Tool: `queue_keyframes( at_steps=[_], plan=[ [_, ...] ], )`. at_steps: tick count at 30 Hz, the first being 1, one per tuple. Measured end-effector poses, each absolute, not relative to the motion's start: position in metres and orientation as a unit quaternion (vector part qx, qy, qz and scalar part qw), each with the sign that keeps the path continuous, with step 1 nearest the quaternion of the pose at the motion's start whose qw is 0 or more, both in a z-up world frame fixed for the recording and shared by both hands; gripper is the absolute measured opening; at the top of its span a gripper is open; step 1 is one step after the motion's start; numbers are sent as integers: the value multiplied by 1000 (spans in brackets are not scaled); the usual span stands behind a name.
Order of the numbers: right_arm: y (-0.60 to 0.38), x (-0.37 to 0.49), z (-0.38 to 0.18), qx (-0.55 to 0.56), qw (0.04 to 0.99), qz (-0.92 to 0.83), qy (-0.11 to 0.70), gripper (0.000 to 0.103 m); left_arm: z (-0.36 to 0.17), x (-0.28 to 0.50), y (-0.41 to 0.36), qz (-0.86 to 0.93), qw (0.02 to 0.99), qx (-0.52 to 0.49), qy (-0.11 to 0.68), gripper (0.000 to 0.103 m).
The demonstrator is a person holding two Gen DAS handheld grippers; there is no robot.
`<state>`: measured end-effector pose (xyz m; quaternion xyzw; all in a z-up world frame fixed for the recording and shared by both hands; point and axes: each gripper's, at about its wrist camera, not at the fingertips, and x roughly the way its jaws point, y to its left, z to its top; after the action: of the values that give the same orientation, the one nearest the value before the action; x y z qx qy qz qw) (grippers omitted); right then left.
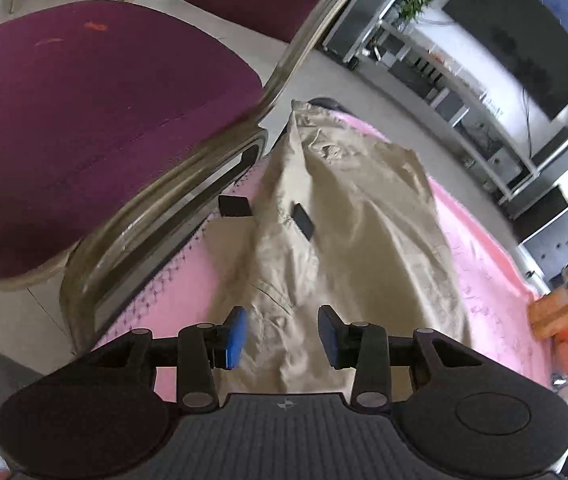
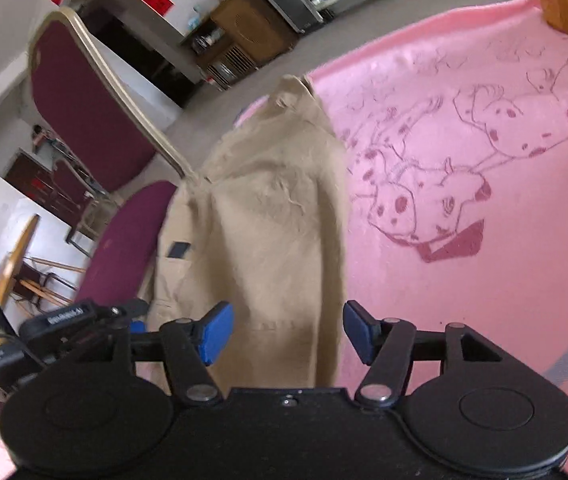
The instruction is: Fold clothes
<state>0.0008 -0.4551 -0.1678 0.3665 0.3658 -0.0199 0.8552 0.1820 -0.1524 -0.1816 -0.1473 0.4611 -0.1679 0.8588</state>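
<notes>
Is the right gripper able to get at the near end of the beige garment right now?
Probably yes. The right gripper is open, and the beige garment lies on the pink blanket directly between and ahead of its fingers, with nothing visible in the way.

I lose the near end of the beige garment [image 1: 348, 248] behind my left gripper's body, its far end hangs past the pink blanket [image 2: 464, 300] edge, and the small black tag [image 2: 179, 249] is unreadable.

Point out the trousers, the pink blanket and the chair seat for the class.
trousers [image 2: 268, 216]: right wrist view, middle of the beige cloth.
pink blanket [image 2: 484, 300]: right wrist view, bare part right of the trousers.
chair seat [image 1: 84, 128]: left wrist view, maroon cushion.
</notes>
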Motion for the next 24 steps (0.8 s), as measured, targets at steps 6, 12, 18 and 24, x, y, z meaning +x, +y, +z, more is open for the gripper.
queue_keyframes(
  at_steps=[6,12,18,24],
  plan=[
    [-449,1,-173,344,857,-39,381,63,-197,193,-159,-163,856,-129,473,40],
    [-452,4,-181,342,854,-47,390,66,-204,199,-159,-150,849,-128,491,32],
    [-452,3,-182,333,856,-55,392,68,-185,173,-171,-157,884,-66,434,4],
    [-452,4,-184,325,858,-64,394,69,-191,166,-183,-106,898,23,426,14]
  ],
)
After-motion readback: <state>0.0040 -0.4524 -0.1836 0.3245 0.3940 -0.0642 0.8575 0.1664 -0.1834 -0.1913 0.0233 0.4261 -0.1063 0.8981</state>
